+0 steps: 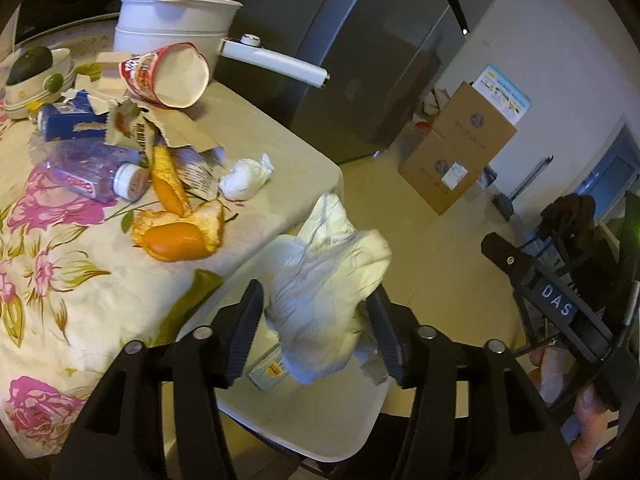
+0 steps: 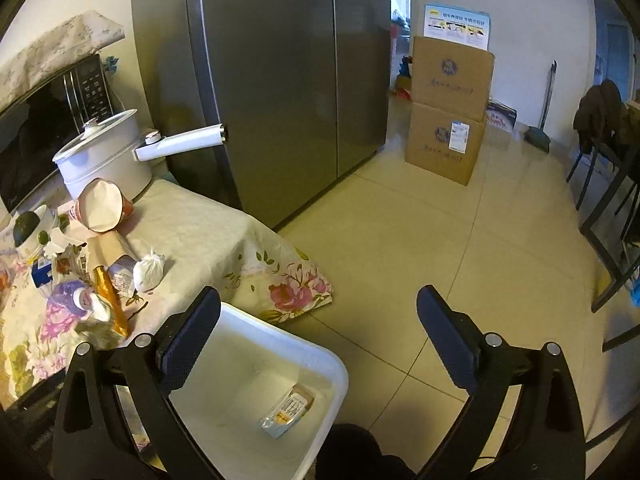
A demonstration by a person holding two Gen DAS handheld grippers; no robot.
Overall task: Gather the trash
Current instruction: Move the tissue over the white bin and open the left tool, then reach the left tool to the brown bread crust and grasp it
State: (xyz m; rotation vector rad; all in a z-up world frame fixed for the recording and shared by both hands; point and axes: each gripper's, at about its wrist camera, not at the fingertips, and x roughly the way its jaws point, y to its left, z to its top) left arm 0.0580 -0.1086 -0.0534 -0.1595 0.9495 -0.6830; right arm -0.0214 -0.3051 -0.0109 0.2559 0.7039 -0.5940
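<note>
Left gripper (image 1: 316, 334): we clamp a crumpled white bag (image 1: 320, 280) over the white bin (image 1: 320, 432).
Right gripper (image 2: 320, 344): we hold it wide, empty.

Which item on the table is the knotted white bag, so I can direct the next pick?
Start at the white pot at the back of the floral tablecloth, then come forward past the tipped red cup. The knotted white bag lies alone on plain cloth, right of the orange peel; it is the only pure white lump.
</note>
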